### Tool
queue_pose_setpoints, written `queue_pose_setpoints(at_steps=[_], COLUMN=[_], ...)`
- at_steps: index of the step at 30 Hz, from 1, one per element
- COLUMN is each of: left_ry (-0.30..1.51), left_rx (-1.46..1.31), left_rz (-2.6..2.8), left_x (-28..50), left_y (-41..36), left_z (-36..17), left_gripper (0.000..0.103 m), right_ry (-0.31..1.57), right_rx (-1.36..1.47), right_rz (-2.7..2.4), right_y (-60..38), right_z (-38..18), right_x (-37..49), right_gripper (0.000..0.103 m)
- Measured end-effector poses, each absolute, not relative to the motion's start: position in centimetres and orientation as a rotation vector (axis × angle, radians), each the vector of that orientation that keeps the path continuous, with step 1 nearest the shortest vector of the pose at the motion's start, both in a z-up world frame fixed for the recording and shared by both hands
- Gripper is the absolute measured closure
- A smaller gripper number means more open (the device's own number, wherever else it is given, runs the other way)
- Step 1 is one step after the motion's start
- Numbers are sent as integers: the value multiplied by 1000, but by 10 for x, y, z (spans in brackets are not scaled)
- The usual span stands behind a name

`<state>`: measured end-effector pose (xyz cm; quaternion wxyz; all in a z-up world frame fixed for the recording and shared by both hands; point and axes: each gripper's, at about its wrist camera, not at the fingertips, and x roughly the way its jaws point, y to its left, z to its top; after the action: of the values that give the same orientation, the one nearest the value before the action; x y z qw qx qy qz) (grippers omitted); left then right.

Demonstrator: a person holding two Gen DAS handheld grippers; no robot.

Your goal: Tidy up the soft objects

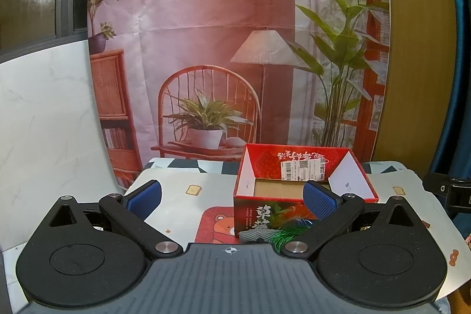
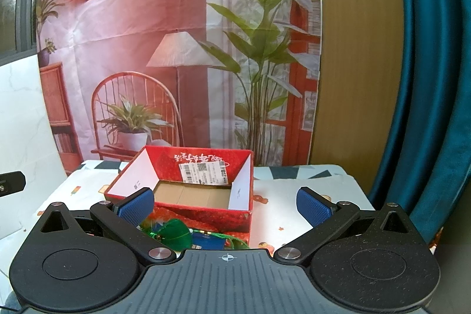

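A red open cardboard box (image 1: 303,167) stands on the table, its brown floor bare; it also shows in the right wrist view (image 2: 203,164). Small soft objects lie on the table in front of the box: a grey mesh piece (image 1: 254,236) and green tassel threads (image 1: 284,237) in the left wrist view, a green fabric pouch (image 2: 173,234) and a blue item (image 2: 210,242) in the right wrist view. My left gripper (image 1: 232,200) is open and empty above them. My right gripper (image 2: 225,205) is open and empty, near the box's front.
The table carries a white cloth (image 1: 182,187) with cartoon prints and a red bear mat (image 1: 217,225). A printed room backdrop (image 1: 206,49) hangs behind. A blue curtain (image 2: 426,78) hangs at the right. The other gripper's black part (image 1: 453,192) shows at the right edge.
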<state>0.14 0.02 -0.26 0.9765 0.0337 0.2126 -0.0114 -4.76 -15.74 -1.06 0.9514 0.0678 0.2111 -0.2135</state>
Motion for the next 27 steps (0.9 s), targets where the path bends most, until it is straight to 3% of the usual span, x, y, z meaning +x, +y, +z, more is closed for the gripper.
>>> queue_pose_setpoints(at_steps=[27], left_ry=[428], left_rx=[63], left_rz=[-25], left_x=[-1], left_y=[0], left_z=[-5], left_gripper=[0], right_ry=[434], right_rx=[138], right_rz=[-435], right_y=[-157], right_z=[-4], right_x=[-49], right_gripper=[0])
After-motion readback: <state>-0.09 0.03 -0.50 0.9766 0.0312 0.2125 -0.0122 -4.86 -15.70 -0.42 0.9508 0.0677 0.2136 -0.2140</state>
